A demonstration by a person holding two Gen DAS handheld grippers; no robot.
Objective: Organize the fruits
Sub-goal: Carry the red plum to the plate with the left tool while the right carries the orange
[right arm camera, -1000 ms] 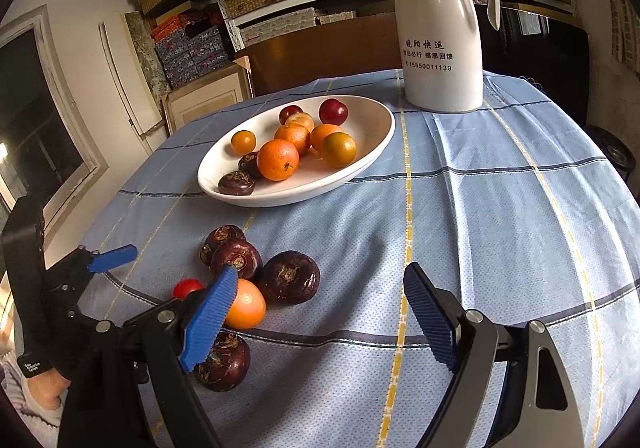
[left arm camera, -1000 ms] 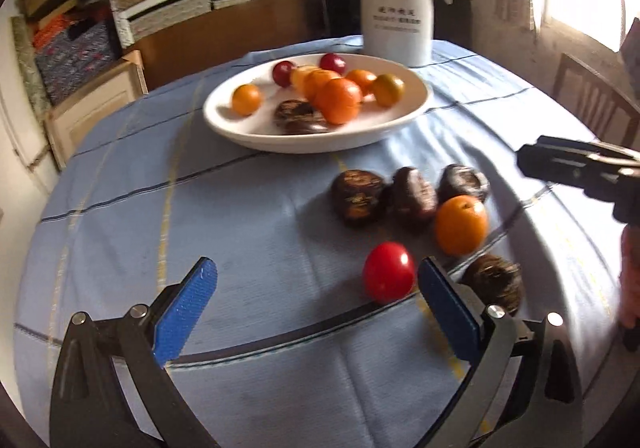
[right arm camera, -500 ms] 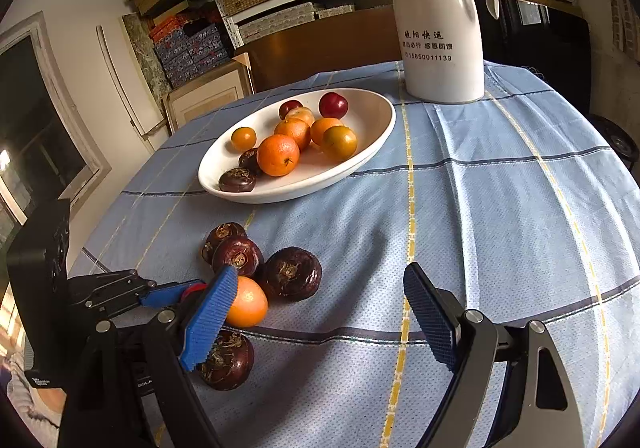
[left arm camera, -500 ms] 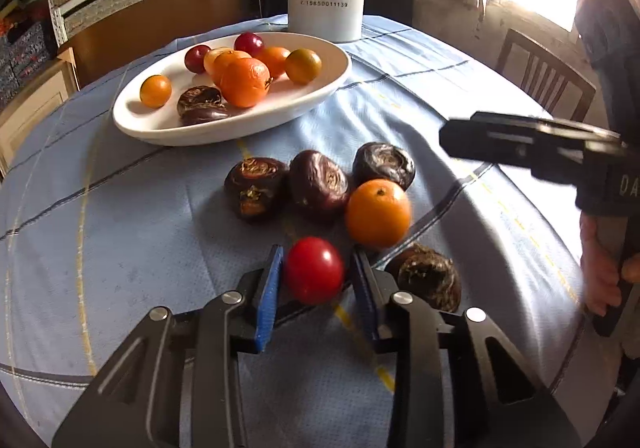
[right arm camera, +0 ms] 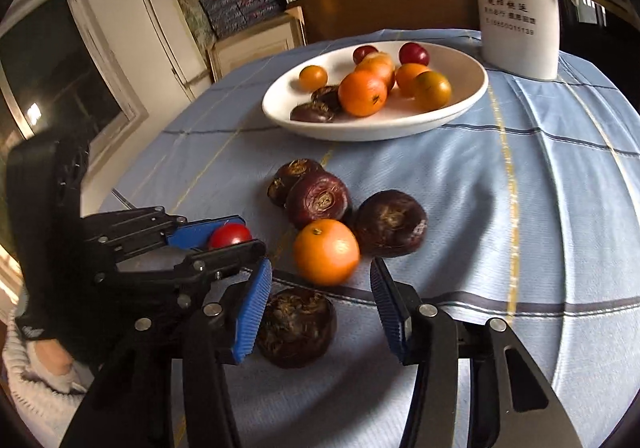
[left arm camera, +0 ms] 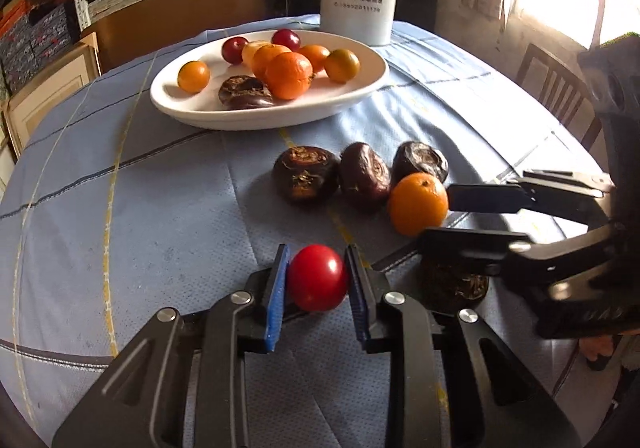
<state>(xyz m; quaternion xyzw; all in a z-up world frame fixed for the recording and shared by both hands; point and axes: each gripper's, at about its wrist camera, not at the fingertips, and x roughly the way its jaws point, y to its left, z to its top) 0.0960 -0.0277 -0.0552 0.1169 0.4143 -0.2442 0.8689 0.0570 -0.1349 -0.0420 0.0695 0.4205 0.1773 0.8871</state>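
A round table [right arm camera: 560,208] under a blue checked cloth carries a white oval dish [right arm camera: 460,104] of fruit at the far side, a white jug [right arm camera: 516,8] beyond it, and nearer, four dark bulbs, an orange [right arm camera: 326,252] and a red tomato [left arm camera: 318,278]

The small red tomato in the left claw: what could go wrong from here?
1. The small red tomato is round and smooth; shut on it, the left claw may squash or lose it.
2. The right claw has just been closing beside the loose orange, which might roll away.
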